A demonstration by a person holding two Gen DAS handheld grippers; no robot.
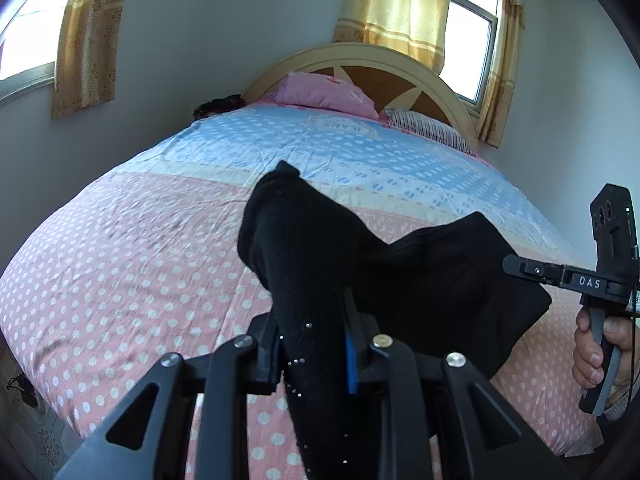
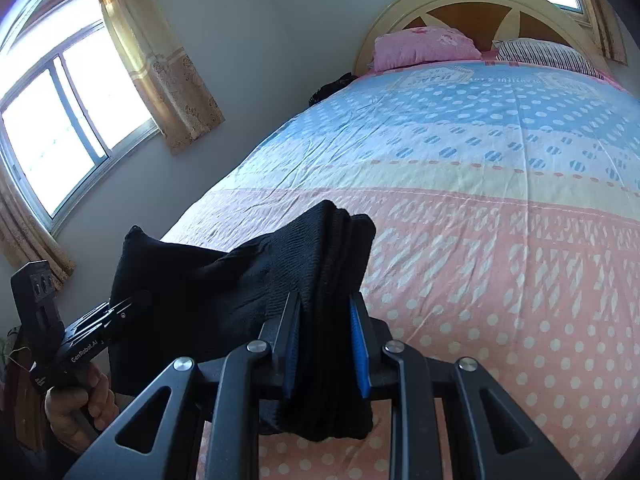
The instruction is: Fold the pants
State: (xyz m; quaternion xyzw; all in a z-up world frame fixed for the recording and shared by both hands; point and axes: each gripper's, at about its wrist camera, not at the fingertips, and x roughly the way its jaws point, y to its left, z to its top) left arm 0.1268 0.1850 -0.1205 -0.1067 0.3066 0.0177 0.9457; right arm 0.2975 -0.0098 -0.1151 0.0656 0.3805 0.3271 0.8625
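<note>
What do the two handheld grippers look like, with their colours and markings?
Both are matte black with silver pivot bolts and blue finger pads. The right gripper carries white "DAS" lettering; the left gripper reads "GenRobot.AI". Each has a pistol handle and a boxy top block.

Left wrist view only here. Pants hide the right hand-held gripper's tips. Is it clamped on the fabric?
Observer: Yes. In the right wrist view the right hand-held gripper is shut on a thick, layered bunch of the black pants.
Operator: And the hand on my left gripper, visible anywhere?
Observer: Yes, the left hand shows at the lower left of the right wrist view, wrapped around the handle of the left hand-held gripper.
Operator: Any writing on that gripper's body?
Observer: White lettering on its side reads GenRobot.AI.
</note>
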